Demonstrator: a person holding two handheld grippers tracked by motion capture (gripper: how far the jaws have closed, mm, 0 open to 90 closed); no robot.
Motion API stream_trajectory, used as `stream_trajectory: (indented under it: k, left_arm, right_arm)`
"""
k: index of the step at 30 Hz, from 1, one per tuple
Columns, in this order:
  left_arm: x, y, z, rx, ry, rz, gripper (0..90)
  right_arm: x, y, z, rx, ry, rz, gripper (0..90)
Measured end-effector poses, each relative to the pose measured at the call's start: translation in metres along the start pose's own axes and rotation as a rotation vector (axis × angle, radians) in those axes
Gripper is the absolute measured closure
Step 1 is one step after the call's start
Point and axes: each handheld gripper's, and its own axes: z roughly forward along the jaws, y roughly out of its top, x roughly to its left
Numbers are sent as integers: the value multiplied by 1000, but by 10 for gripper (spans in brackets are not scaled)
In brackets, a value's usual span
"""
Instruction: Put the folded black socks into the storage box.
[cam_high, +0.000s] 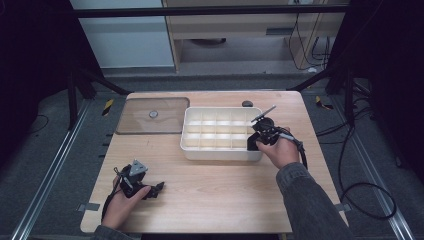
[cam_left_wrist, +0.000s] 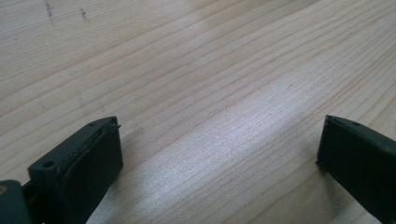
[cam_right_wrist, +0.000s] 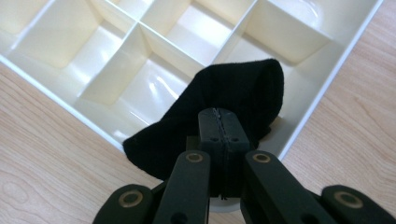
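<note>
Black cloth (cam_right_wrist: 233, 98) in right claw (cam_right_wrist: 219, 119) — long axis across tray (cam_right_wrist: 327, 88) corner.

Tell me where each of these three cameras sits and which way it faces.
High view: above the person's side, looking forward and down at the table; both forearms show.
Left gripper view: on the left hand-held gripper, facing bare wood between open jaws.
Right gripper view: on the right hand-held gripper, shut on a black cloth.
Shared with the high view: the white divided tray.

No readable text, labels, brands, numbers or signs anywhere
</note>
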Motion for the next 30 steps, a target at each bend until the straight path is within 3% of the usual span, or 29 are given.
stream_trajectory:
  k: [30]
  left_arm:
    - [0, 0, 0, -3, 1, -4, 0]
  right_arm:
    - [-2, -1, -24, -162, 34, 22, 900]
